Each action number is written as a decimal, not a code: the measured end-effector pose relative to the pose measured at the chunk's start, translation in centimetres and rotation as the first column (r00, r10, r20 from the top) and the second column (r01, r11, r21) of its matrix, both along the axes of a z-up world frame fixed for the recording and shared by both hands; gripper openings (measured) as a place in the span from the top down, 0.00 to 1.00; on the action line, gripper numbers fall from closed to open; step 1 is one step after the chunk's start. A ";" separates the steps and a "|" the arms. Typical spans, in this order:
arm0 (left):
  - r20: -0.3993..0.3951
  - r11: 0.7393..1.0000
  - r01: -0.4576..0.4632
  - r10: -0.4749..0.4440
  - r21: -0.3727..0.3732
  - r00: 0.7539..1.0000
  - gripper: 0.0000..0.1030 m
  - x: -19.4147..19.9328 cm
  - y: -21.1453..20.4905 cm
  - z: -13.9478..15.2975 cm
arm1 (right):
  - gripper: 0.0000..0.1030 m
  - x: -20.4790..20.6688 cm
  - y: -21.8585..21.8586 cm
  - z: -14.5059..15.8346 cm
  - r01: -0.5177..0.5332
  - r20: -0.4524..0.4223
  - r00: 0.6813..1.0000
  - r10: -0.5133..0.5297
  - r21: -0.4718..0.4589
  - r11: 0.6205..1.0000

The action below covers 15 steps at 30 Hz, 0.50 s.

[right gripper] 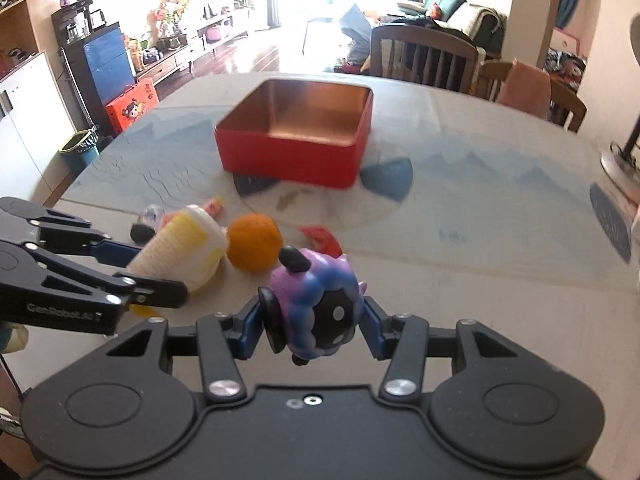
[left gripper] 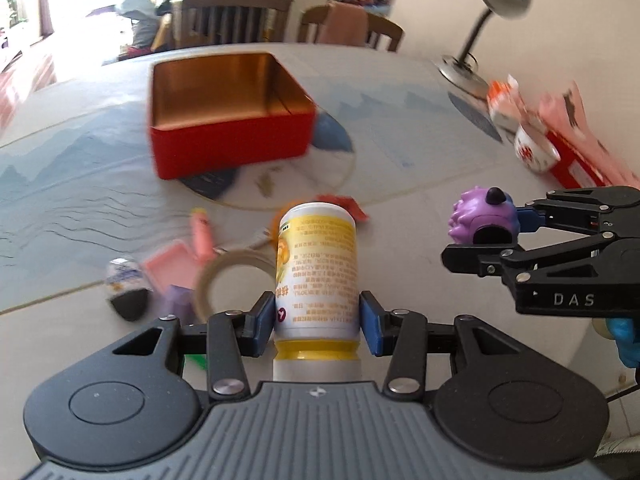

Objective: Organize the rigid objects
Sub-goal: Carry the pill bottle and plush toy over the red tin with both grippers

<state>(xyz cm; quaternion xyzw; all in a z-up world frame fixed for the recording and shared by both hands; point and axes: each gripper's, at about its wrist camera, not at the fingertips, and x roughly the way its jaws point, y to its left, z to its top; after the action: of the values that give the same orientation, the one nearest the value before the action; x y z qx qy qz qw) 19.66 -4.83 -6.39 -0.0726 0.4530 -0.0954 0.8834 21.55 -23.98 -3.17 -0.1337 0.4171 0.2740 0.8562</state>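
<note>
Your left tool [left gripper: 318, 322] holds a white and yellow bottle [left gripper: 318, 268]. Its blue pads [left gripper: 265, 322] press on both sides of the bottle, near the yellow band at the bottom end. The bottle is up off the desk [left gripper: 420, 184] and points away from you.

Your right tool [right gripper: 316, 324] holds a purple toy [right gripper: 316, 300]. The toy is round and bumpy, with blue patches, a black face with white dots and a small dark horn on top. The tool's pads squeeze it from the left and the right. The toy is up in the air too. In the left view it sits to the right of the bottle, a bit apart from it.

A red tin box [right gripper: 296, 136] stands open on the far middle of the desk. Its inside is shiny gold, and nothing shows in it.

Small things lie on the near part of the desk. There is an orange ball [right gripper: 254, 246] just past the toy, a red scrap [right gripper: 320, 238] to its right, a roll of tape [left gripper: 228, 280], a pink stick [left gripper: 202, 236], a pink flat piece [left gripper: 168, 266] and a small white and black egg shape [left gripper: 126, 282].

At the far right stand a desk lamp [left gripper: 476, 40] and a small white cup [left gripper: 534, 152] with red marks.
</note>
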 end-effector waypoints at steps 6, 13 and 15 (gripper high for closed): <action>0.057 0.997 -0.060 0.057 0.046 0.997 0.57 1.5 3.2 2.9 | 0.52 2.7 2.0 2.5 -0.039 0.071 0.997 0.040 -0.017 0.999; 0.111 0.987 -0.129 0.118 0.092 0.987 0.57 5.6 6.1 5.5 | 0.52 7.2 4.4 4.2 -0.059 0.123 0.991 0.061 -0.020 0.998; 0.114 0.984 -0.144 0.132 0.107 0.985 0.57 7.2 6.5 5.8 | 0.52 8.6 5.0 4.4 -0.063 0.128 0.990 0.066 -0.025 0.998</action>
<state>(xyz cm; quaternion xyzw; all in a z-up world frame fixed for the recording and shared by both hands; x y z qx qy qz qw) 26.85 1.69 -0.60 -0.0476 0.4037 -0.0115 0.9136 30.11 -18.96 1.23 -0.1736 0.3593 0.2879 0.8706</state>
